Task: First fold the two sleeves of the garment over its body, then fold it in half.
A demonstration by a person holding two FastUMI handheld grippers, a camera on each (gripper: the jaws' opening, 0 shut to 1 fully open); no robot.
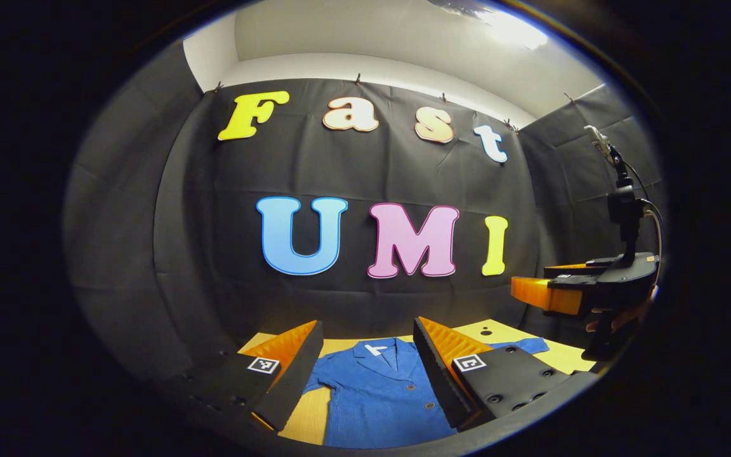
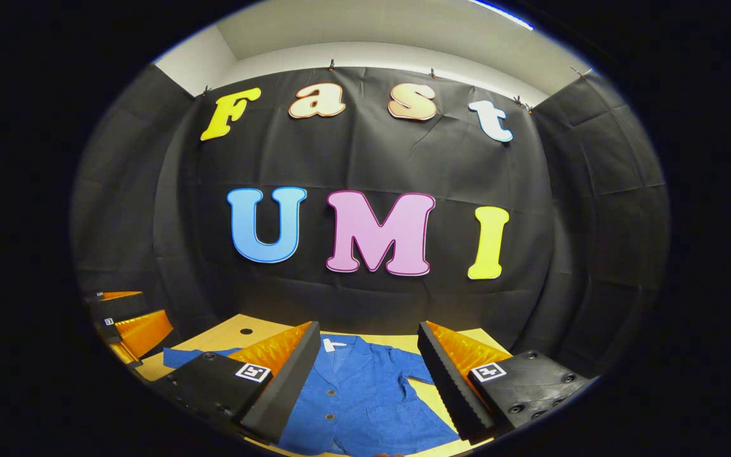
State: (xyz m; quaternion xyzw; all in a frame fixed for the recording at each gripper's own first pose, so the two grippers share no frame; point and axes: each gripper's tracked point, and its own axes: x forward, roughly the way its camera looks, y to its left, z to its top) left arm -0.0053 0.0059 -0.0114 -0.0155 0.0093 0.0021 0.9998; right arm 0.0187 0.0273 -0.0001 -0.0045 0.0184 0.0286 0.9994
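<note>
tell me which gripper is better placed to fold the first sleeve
Probably either: both grippers hang open above the blue shirt, which lies flat on the table. The left gripper sits nearer the left-hand sleeve, the right gripper nearer the other sleeve, so each suits its own side.

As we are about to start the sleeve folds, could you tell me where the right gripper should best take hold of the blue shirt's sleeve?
Probably the cuff end of the short sleeve, coming from above and outside. The blue shirt lies flat, buttons up, on the yellow table, with that sleeve spread out from the body. The right gripper hangs open above it, as does the left gripper.
</note>
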